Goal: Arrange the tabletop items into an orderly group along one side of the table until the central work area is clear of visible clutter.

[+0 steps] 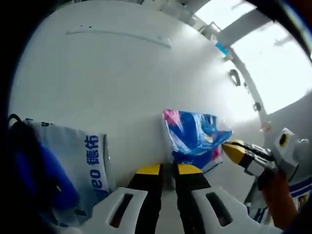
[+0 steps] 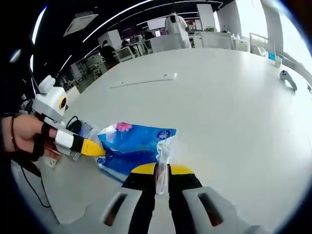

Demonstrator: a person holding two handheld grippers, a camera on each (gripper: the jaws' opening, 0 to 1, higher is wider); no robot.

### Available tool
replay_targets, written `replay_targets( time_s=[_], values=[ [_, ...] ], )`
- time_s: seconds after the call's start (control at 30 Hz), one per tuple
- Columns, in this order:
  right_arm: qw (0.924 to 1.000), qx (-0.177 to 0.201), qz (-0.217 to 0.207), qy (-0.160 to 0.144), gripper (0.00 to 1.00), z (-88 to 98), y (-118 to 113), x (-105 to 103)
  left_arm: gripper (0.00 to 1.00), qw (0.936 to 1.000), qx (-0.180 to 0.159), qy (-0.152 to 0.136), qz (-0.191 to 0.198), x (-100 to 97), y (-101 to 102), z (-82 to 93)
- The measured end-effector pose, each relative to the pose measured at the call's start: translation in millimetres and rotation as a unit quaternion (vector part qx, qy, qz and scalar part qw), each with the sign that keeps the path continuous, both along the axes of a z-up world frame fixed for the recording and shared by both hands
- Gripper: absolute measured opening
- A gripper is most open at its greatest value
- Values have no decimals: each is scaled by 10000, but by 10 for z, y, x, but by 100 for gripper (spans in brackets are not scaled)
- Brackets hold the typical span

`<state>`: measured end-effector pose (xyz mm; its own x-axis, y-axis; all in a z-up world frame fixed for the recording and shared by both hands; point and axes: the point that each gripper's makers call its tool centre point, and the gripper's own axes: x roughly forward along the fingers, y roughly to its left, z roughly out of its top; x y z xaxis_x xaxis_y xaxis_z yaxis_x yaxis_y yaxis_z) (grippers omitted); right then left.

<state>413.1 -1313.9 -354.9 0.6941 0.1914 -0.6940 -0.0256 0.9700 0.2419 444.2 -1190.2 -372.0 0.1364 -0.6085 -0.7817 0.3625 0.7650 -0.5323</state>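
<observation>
Visibly, two tools (image 2: 163,169) (image 2: 92,147) grip one blue packet (image 2: 131,146).

Wide bare table (image 2: 224,97) beyond blue packet (image 2: 134,146); white bag (image 1: 80,161) alongside.

Bright and washed out across the white table (image 1: 112,83) in the left gripper view, with windows (image 1: 273,63) at far right blown to pure white and glare spilling onto the tabletop beside them. Dimmer in the right gripper view, lit by long ceiling strip lights (image 2: 117,19) (thin white streaks against a dark ceiling), with soft sheen on the blue plastic bag (image 2: 134,146). Strong fisheye bending at every edge, slight softness throughout, faint shadows only.
</observation>
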Motion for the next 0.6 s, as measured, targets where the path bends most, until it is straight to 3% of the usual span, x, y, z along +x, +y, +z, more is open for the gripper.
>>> replay_targets(
  time_s=[0.6],
  values=[
    [10000, 4, 17, -24, 7, 27, 9, -4, 17, 9998, 26, -161, -69, -8, 3, 55]
  ],
)
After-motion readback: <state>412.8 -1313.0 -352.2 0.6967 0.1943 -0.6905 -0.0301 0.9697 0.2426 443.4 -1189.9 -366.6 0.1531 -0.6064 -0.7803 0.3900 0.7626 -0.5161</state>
